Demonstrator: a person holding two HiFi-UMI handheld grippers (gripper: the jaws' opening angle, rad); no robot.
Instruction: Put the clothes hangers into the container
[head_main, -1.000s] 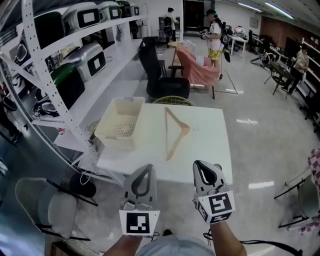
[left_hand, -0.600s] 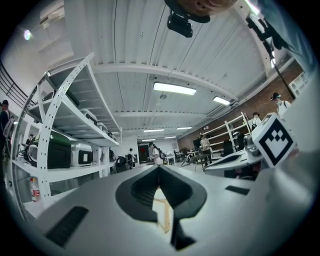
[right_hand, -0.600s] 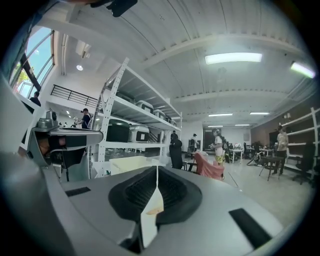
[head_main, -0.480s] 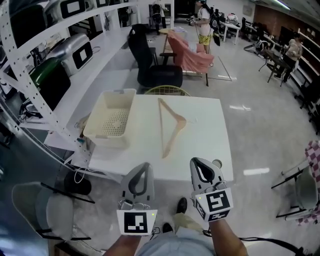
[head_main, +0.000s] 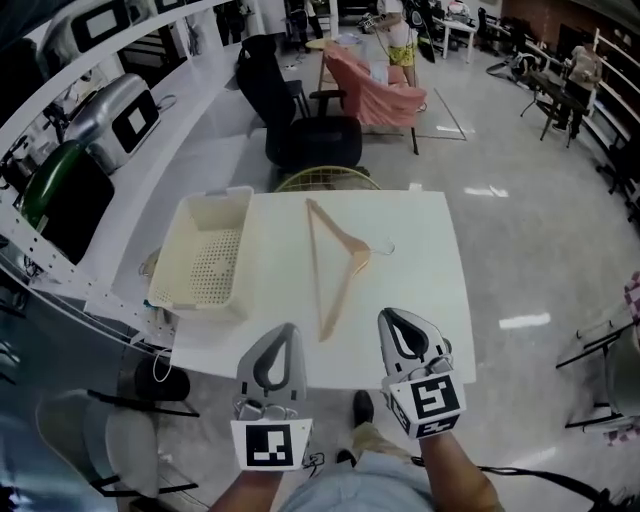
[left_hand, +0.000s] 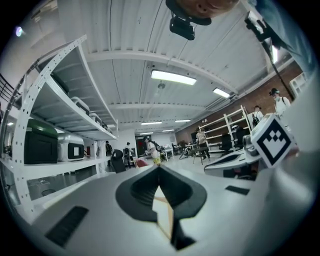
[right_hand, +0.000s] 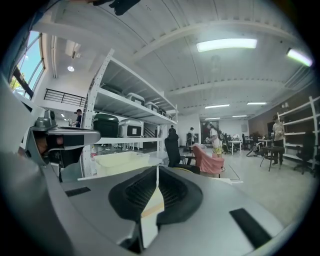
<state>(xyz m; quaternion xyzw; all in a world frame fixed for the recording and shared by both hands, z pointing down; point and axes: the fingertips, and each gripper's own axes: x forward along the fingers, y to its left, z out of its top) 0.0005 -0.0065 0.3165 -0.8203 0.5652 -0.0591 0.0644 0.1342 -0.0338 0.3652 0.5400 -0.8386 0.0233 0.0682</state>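
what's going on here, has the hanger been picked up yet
Not yet. A person holds a gripper in each hand at the near edge of the white table. The left gripper and the right gripper are both shut with nothing between their jaws. The wooden hanger lies flat in the middle of the table, untouched. The cream container sits at the table's left edge, and no hanger is in it.
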